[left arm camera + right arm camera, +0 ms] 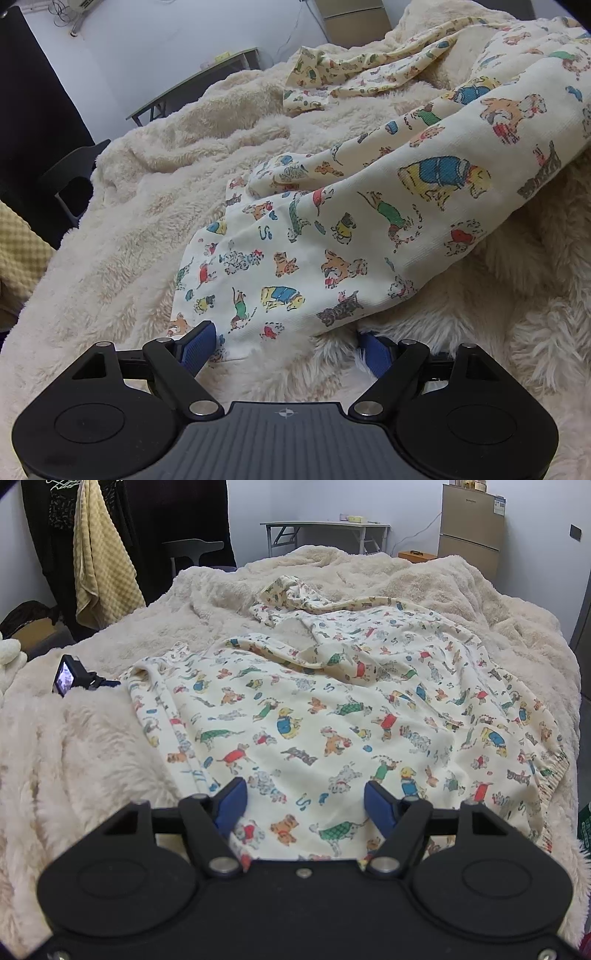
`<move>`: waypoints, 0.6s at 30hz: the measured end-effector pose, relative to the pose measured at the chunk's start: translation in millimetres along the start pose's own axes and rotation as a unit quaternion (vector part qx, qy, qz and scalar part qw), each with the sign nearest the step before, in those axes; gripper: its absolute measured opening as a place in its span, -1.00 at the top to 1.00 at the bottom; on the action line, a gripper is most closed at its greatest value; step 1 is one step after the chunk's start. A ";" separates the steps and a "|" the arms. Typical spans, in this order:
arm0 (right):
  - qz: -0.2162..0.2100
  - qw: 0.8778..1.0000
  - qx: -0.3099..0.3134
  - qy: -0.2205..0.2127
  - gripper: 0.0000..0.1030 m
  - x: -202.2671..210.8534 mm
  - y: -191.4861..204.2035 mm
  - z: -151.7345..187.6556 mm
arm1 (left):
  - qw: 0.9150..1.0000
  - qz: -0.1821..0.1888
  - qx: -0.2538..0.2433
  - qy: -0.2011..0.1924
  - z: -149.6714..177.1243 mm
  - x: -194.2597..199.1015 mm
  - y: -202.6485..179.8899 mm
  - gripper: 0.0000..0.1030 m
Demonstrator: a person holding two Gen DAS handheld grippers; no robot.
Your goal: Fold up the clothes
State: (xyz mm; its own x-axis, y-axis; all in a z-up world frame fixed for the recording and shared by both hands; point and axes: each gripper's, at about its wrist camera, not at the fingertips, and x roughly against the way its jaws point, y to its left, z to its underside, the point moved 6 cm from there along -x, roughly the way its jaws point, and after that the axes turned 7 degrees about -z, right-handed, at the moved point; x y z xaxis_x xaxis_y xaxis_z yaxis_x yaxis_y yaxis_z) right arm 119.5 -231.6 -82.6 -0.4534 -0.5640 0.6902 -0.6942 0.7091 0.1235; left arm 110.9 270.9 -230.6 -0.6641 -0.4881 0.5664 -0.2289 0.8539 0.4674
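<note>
1. We've got the dog-print garment (332, 709) spread rumpled on the fluffy blanket (92, 746); its near hem hides under the right gripper (304, 805).
2. Both grippers sit spread, pinching nothing; left gripper (284, 345) straddles a sleeve end.
3. Only the right view shows the fridge (471, 524).

fluffy blanket (92, 738) | yellow towel (99, 561) | desk (325, 526) | fridge (471, 528)

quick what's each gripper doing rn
Left gripper: jaws open, astride the garment edge, not pinching.
Right gripper: jaws open over the garment, holding nothing.
</note>
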 end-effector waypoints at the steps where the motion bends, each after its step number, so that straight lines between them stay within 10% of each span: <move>1: 0.000 1.000 0.000 0.000 -0.33 0.0 0.2 0.0 | 1.000 -0.003 -0.002 -0.005 -0.4 1.5 -0.4 -0.38; 7: 0.001 1.000 0.002 0.001 -0.33 0.0 0.7 0.1 | 0.995 -0.036 -0.054 -0.080 -6.6 21.1 -12.4 0.76; 18: 0.003 1.000 0.007 -0.001 -0.33 5.7 0.1 1.1 | 0.989 -0.051 0.053 -0.127 -29.9 67.2 66.5 0.96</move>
State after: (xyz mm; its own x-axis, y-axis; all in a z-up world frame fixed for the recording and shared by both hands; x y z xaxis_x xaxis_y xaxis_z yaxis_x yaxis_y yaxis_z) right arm 116.3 -235.2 -79.5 -0.4580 -0.5607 0.6898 -0.6997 0.7060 0.1092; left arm 72.4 289.5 -141.1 -0.7877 -0.5238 0.3242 -0.3695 0.8229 0.4317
